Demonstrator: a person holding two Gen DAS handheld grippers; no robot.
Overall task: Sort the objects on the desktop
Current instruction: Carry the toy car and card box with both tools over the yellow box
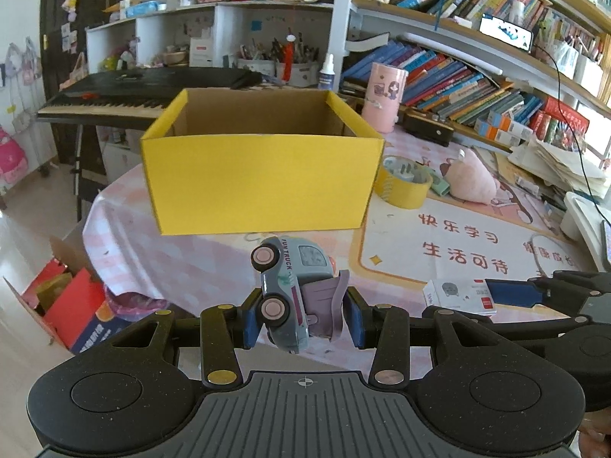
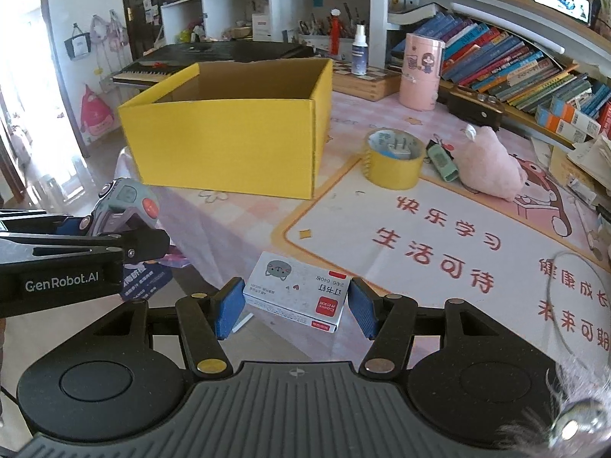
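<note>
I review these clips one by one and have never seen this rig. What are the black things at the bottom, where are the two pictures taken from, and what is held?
Each picture comes from a camera on a hand-held tool, looking along its blue-padded tongs. The left tongs grip a toy truck, tipped on end, lifted short of the yellow box. The right tongs stand open on either side of a white staples box lying on the table. Also there: a tape roll, a pink plush and a pink canister.
</note>
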